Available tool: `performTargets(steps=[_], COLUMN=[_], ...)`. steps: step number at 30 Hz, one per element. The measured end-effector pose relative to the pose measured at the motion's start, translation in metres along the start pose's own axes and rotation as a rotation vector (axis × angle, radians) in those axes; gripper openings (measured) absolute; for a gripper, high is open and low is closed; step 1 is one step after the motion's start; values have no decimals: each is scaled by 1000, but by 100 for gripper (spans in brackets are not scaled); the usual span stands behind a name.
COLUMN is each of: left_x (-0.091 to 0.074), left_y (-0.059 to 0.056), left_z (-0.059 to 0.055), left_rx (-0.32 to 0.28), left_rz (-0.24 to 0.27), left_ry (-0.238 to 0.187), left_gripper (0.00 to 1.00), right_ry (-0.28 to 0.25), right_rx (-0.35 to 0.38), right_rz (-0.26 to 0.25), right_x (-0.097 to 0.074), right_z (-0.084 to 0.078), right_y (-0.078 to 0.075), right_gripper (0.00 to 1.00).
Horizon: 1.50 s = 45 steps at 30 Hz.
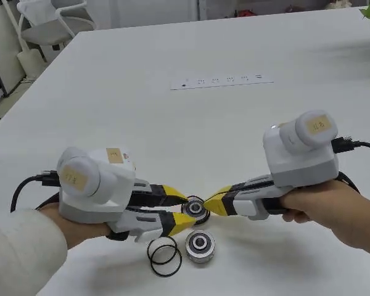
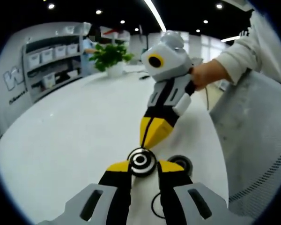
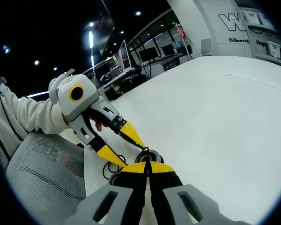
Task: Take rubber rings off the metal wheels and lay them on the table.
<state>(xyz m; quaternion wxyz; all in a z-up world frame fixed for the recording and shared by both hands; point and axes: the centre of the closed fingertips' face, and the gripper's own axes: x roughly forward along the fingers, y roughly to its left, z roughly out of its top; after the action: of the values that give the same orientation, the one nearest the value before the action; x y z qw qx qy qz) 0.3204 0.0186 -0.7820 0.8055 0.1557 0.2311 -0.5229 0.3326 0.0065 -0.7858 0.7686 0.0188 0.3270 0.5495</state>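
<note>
Now we have one metal wheel (image 1: 195, 208) lifted just above the desk (image 1: 172, 123), between the two tools. The left hand-held gripper (image 1: 181, 210) clamps it across the rim, one yellow tip on each side. The right hand-held gripper (image 1: 211, 205) meets it from the opposite side with its jaws drawn narrow, tips together at the wheel's edge. We cannot tell whether a rubber ring is caught between them. In the left gripper view the wheel shows its round face, so we judge its axle runs roughly along the left tool. A short disc like this has no real long axis. A second wheel (image 1: 200, 245) sits on the desk just below, apparently face up. Two loose rubber rings (image 1: 164, 253) lie flat just beside it, overlapping each other. We expect the wheel to be hard, smooth and fairly heavy for its size, so it wants a firm clamp across the rim. The ring should be thin, soft and stretchy. It is best pinched at one spot on the outer edge and peeled sideways off the rim. It could snap back or slip from the tips.
</note>
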Motion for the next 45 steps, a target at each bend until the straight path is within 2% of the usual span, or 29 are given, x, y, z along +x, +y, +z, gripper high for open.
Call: performTargets(steps=[5,11,18,29,32,37,41,45], left_x=[-11,-23,-37,-37,-37,-37,-38,-38], left_y=[4,9,19,17,17,18,18,18], left_z=[6,8,9,8,8,6,5,6], left_rx=[1,1,-14,-12,-9,-11,-9,-10], left_rz=[17,37,87,86,85,86,85,86], left_ry=[-15,-21,-30,-26,-23,-18,-16,-17], left_gripper=[32,36,38,37,37,37,37,37], right_ry=[0,-5,-18,-39,-33,-49,-69,-72], right_rx=[3,4,19,29,30,73,103,117], right_rz=[-2,-8,2,2,-24,-51,-61,-57], right_x=[0,-1,0,5,4,-1,-5,-4], right_z=[0,1,4,8,6,7,9,10], right_y=[0,-2,0,5,0,-12,-15,-12], right_gripper=[0,0,0,0,0,0,0,0])
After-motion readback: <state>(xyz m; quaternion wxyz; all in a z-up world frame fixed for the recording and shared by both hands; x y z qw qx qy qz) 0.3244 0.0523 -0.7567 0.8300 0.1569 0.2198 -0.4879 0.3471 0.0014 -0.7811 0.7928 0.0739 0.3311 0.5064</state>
